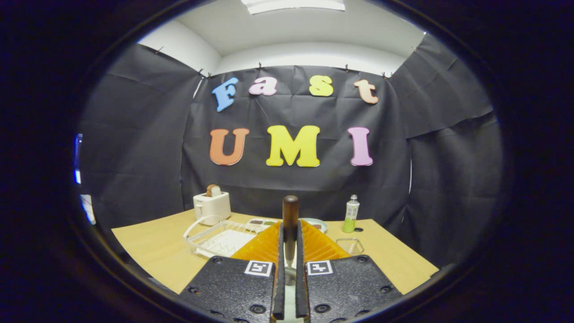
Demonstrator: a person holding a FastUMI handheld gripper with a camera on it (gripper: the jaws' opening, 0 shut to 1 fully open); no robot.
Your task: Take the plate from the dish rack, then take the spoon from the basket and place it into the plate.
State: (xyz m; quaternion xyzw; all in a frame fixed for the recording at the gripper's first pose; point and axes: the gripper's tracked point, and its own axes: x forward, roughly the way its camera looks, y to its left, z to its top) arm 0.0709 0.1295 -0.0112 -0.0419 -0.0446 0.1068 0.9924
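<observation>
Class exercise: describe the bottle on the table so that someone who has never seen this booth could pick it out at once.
Start at the tan wooden table and look to its back edge, beyond the gripper, whose fingers are shut on a brown-handled spoon. There stands a slim clear plastic bottle with green liquid. It alone is tall, narrow and see-through, apart from the low wire basket.

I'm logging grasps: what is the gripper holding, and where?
The spoon, upright between the closed fingers, gripped on its lower stem; the dark wooden handle sticks up above them.
</observation>
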